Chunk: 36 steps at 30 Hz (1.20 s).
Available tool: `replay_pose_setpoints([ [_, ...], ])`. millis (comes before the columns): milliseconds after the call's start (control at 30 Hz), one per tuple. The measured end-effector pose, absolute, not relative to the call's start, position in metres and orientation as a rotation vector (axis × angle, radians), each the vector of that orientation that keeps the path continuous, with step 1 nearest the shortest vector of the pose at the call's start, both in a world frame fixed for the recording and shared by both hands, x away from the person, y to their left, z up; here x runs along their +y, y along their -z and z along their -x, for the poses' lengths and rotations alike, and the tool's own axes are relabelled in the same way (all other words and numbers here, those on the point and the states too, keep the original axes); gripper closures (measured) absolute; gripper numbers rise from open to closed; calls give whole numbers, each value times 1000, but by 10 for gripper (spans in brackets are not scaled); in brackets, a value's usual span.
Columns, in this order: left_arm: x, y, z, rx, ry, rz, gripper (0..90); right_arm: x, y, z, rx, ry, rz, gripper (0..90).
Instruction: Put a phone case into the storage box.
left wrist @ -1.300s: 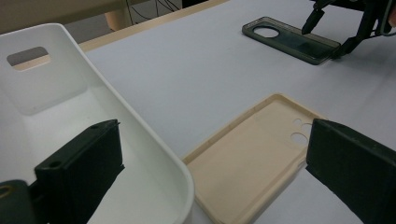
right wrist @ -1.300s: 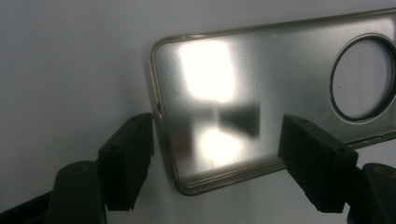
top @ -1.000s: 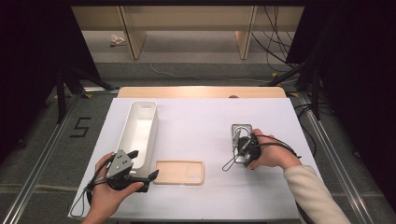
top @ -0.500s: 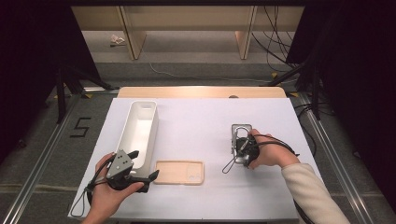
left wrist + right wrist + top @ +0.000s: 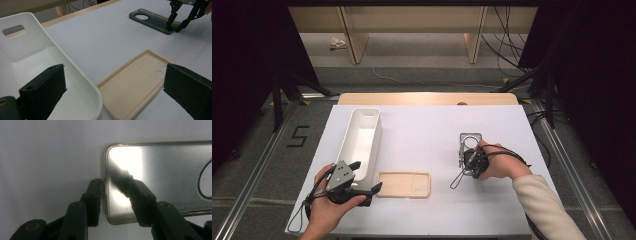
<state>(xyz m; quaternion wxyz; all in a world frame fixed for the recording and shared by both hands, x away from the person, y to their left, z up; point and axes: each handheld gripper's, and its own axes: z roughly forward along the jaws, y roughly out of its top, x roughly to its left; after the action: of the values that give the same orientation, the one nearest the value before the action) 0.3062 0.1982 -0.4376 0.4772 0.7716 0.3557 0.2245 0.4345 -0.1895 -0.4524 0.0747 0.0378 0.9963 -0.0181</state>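
Left of the beige phone case [image 5: 404, 184], the left gripper [image 5: 362, 190] rests with jaws apart beside the white bin [image 5: 360, 142]. Well right, the right gripper [image 5: 466, 161], jaws just closing, straddles the near short edge of the dark translucent phone case [image 5: 470, 141], lying lengthwise away.

The dark see-through phone case [image 5: 470, 147] lies flat on the right side of the table, camera hole at the far end.

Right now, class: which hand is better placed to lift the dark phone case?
The right. The right gripper straddles the dark phone case's end wall, its jaws just closing. The left gripper sits by the white bin and beige case.
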Motion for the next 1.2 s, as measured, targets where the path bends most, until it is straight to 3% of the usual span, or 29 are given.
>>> replay_pose_setpoints([
  [167,198,438,-306,868,-548,-1885,34,-188,453,-433,3005,58,-104,726],
  [567,198,438,-306,867,-548,-1885,34,-187,453,-431,2993,69,-109,812],
  [1200,198,437,-306,864,-549,-1887,36,-188,452,-429,3003,58,-120,885],
])
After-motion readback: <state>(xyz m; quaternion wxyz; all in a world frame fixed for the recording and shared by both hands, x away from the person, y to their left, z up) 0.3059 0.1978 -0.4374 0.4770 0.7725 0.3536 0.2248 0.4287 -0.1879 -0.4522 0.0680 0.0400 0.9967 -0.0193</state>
